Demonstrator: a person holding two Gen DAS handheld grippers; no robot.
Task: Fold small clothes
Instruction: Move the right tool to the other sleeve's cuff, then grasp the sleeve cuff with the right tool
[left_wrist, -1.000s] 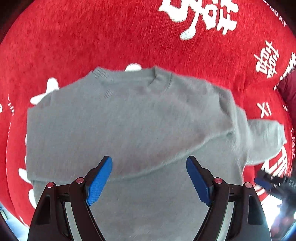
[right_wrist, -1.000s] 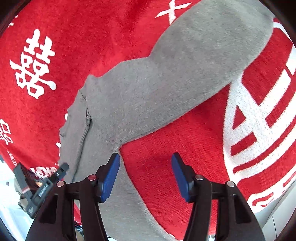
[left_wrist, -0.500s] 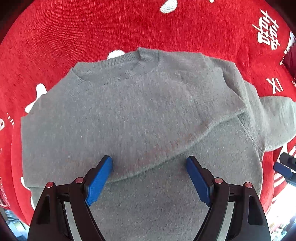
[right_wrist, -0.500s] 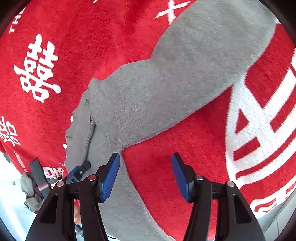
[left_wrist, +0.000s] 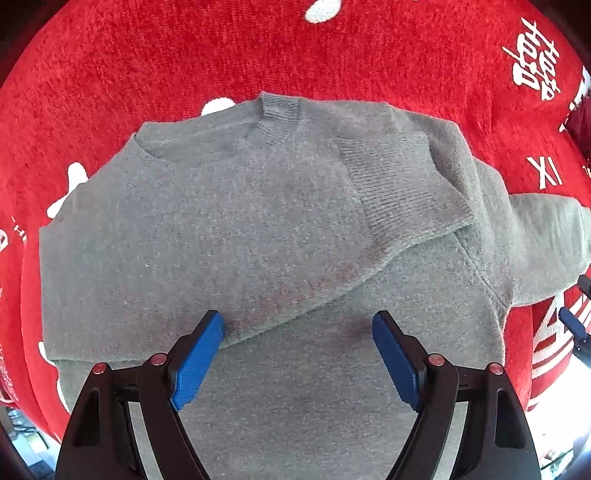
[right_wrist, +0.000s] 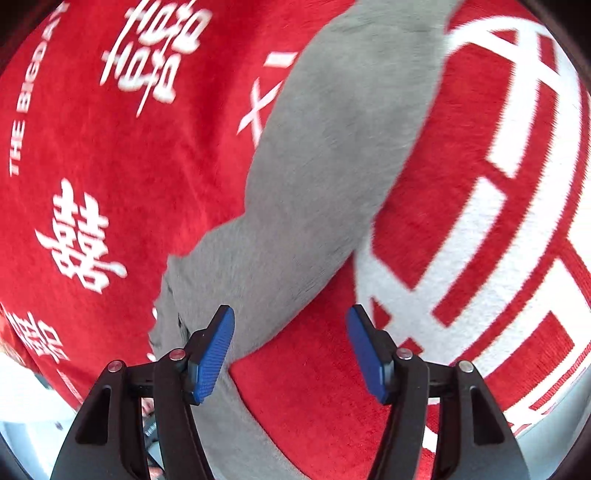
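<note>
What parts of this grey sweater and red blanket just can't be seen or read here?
- Grey sweater hem: left wrist view, hidden behind the left gripper and cut off by the bottom edge.
- Outstretched sleeve cuff: right wrist view, blurred and cut off at the top.
- Red blanket lettering: partly covered by the sweater.

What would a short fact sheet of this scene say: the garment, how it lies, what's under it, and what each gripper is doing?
garment: grey knit sweater
fold state: one sleeve laid across the chest; the other sleeve stretched out flat
surface: red blanket with white characters
left gripper: open above the sweater's body, holding nothing
right gripper: open, jaws just widened, over the spread sleeve's underarm, gripping nothing
</note>
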